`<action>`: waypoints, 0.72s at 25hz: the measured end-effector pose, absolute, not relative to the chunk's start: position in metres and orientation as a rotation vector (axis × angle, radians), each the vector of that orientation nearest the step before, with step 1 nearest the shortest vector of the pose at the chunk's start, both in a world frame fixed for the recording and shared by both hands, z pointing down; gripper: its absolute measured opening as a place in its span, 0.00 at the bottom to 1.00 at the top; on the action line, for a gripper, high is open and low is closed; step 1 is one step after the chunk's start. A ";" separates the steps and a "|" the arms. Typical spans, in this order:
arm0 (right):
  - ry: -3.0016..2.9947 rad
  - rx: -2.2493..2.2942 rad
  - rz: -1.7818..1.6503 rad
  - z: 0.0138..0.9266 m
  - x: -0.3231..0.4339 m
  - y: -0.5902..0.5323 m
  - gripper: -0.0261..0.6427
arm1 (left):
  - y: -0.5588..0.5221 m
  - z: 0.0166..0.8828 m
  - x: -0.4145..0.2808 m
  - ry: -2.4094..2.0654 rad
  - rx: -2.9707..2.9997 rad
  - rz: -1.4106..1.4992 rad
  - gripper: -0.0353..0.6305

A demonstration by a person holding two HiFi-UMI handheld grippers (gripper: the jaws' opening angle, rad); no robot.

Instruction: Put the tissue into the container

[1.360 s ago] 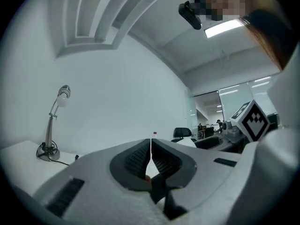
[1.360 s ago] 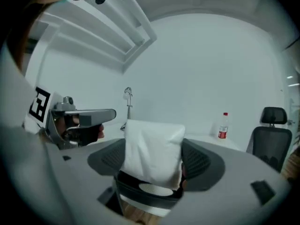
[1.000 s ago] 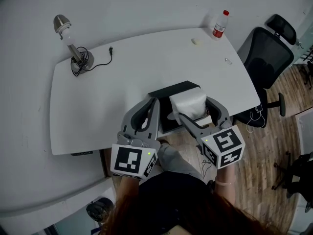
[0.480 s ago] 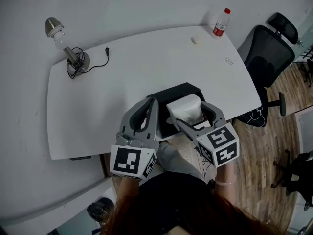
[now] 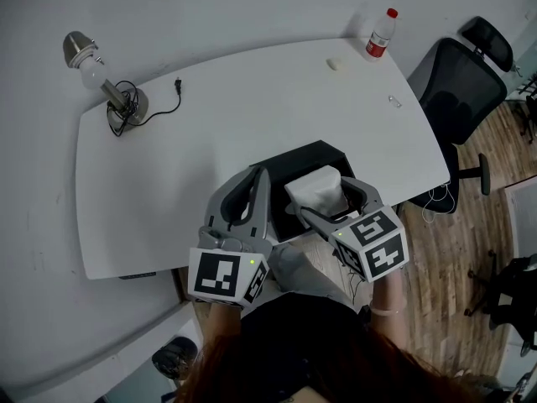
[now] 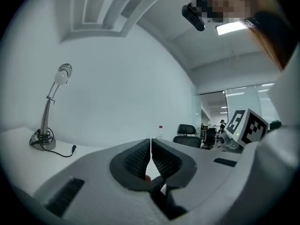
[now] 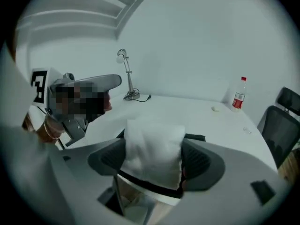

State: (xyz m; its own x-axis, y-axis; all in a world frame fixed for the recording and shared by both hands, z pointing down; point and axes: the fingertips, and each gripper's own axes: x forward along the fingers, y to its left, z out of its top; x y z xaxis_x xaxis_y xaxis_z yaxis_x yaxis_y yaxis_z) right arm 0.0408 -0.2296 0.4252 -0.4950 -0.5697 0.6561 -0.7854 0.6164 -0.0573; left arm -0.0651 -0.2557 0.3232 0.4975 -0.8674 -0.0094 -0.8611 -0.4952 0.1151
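White and soft-sided, the tissue (image 5: 315, 185) is being held between the jaws of the right tool (image 5: 320, 198). It is hanging at the near edge of the worktop (image 5: 210, 124), directly over the black container (image 5: 317, 151). In the right gripper view the tissue (image 7: 153, 146) is filling the whole gap between the jaws. The ribbed pads are pressing on its two opposite sides, and its top is standing clear above them. Neither view is showing whether its lower end is already resting inside the container (image 7: 195, 137).

The left tool (image 5: 261, 175) is lying just beside the container's left wall. In the left gripper view its jaws (image 6: 150, 146) are meeting with nothing between them.

Handling assessment: the tissue is appearing light, compressible and not fragile. It is likely yielding under the pads rather than resisting them, so extra squeeze would only be crushing it. The present hold, across the middle of its body, is looking appropriate, since it is keeping the bulk balanced. A hold near a corner would probably let it fold or swing. Its surface is looking smooth and may be slippery, so a slack grip could be letting it slide. On release it may spring back to full width and catch on the container's rim, so it is needing to sit squarely over the opening.
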 end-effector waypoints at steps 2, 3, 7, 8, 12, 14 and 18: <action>-2.229 1.047 0.492 0.428 0.040 -0.231 0.61 | -0.258 0.326 -0.065 -1.523 2.628 -0.096 0.09; -2.221 1.039 0.505 0.430 0.040 -0.232 0.61 | -0.260 0.327 -0.066 -1.522 2.624 -0.094 0.09; -2.187 1.008 0.548 0.438 0.038 -0.234 0.61 | -0.265 0.332 -0.069 -1.524 2.603 -0.096 0.09; -2.180 1.001 0.557 0.440 0.038 -0.234 0.61 | -0.266 0.333 -0.069 -1.524 2.599 -0.097 0.09; -2.141 0.980 0.593 0.447 0.038 -0.236 0.61 | -0.271 0.337 -0.070 -1.521 2.586 -0.098 0.09; -2.121 0.964 0.613 0.451 0.037 -0.237 0.61 | -0.274 0.339 -0.072 -1.521 2.579 -0.099 0.09; -2.080 0.925 0.648 0.459 0.036 -0.237 0.61 | -0.280 0.343 -0.072 -1.518 2.566 -0.101 0.09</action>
